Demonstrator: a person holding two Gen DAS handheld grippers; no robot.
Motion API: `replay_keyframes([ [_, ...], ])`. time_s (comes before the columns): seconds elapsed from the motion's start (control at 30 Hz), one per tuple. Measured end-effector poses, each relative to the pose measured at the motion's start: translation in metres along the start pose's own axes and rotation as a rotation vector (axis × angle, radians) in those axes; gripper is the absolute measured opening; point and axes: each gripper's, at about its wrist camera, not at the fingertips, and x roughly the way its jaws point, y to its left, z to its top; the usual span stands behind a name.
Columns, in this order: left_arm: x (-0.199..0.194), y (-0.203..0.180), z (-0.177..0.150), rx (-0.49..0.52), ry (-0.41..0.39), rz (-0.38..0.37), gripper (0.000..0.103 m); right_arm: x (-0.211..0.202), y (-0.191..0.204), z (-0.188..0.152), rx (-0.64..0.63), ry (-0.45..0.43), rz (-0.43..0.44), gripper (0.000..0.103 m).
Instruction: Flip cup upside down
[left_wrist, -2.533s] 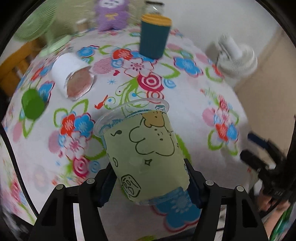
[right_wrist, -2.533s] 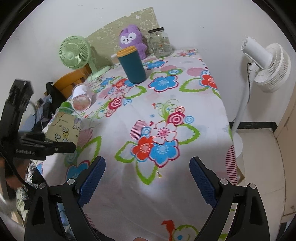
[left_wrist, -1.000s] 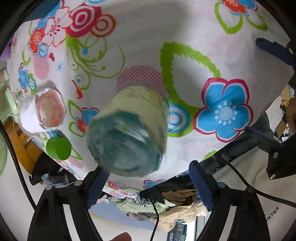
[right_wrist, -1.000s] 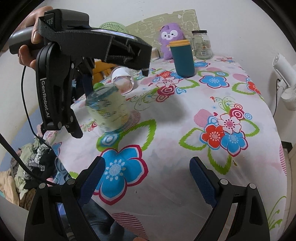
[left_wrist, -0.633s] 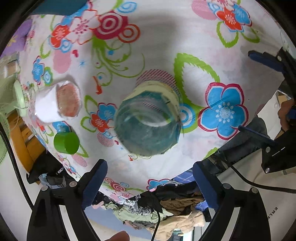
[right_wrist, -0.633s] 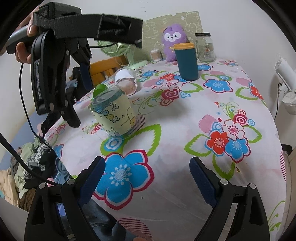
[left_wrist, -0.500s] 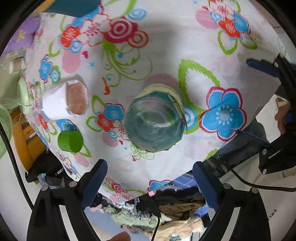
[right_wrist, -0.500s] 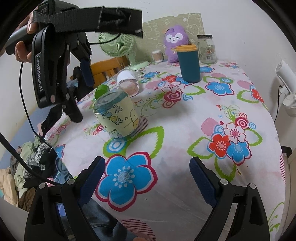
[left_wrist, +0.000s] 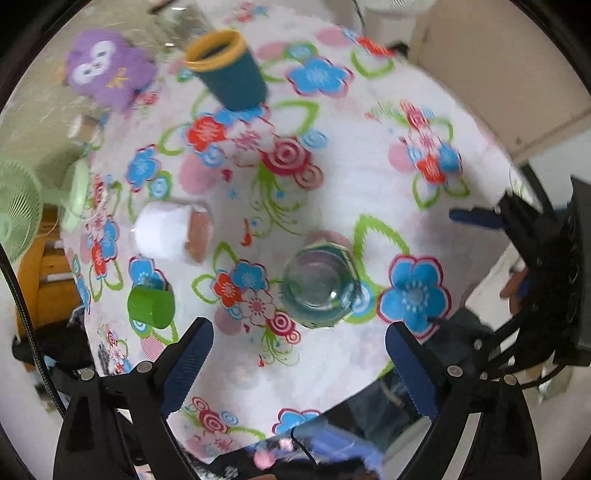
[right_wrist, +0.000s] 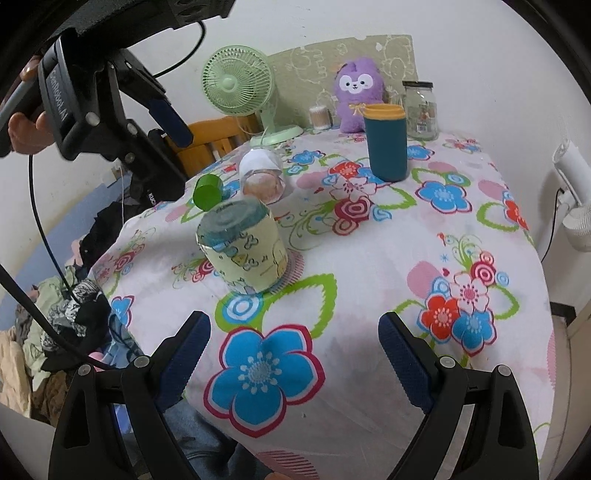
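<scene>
Table (right_wrist: 388, 258), under a flowered cloth, bears everything else. Green fan (right_wrist: 238, 79) and purple plush (right_wrist: 356, 92) stand at its far edge, beside a glass jar (right_wrist: 419, 107) and a small tub of cotton swabs (right_wrist: 319, 118).

Left gripper (left_wrist: 299, 362), held above the table and looking steeply down on it, has its jaws spread wide with nothing between them; in the right wrist view it appears high at the left (right_wrist: 162, 122), clear of all objects.

Right gripper (right_wrist: 293, 347), low at the near edge of the table, is likewise wide open and holds nothing; in the left wrist view its blue finger (left_wrist: 476, 216) shows at the right table edge.

Teal tumbler (right_wrist: 386, 142) with a yellow rim stands upright, well behind the cup.

Cup (right_wrist: 242, 247), pale green with cartoon print, stands upside down on the cloth, mouth down and clear base up, in the near left part of the table (left_wrist: 319, 288); neither gripper touches it.

White-sleeved clear cup (right_wrist: 260, 173) lies on its side behind it.

Green cap (right_wrist: 207, 192) rests just to the left of that cup.
</scene>
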Motion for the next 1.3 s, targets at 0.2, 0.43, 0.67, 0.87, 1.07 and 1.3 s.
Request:
replay_keyframes([
  [0.2, -0.005, 0.023, -0.022, -0.124, -0.138, -0.006, 0.096, 0.004, 0.012, 0.013, 0.004, 0.017, 0.007, 0.094],
  [0.43, 0.001, 0.035, -0.051, -0.209, -0.238, -0.089, 0.096, 0.008, 0.03, 0.027, -0.034, 0.046, -0.013, 0.094],
  [0.67, 0.005, 0.054, -0.073, -0.297, -0.285, -0.152, 0.096, 0.008, 0.043, 0.041, -0.058, 0.044, -0.044, 0.094],
  [0.87, 0.004, 0.076, -0.089, -0.406, -0.358, -0.164, 0.096, 0.005, 0.048, 0.058, -0.057, 0.002, -0.073, 0.094],
  [1.07, 0.007, 0.086, -0.105, -0.512, -0.504, -0.204, 0.097, -0.003, 0.05, 0.075, -0.042, -0.04, -0.1, 0.094],
  [1.3, 0.012, 0.082, -0.127, -0.561, -0.646, -0.158, 0.097, -0.016, 0.056, 0.087, -0.039, -0.102, -0.138, 0.094],
])
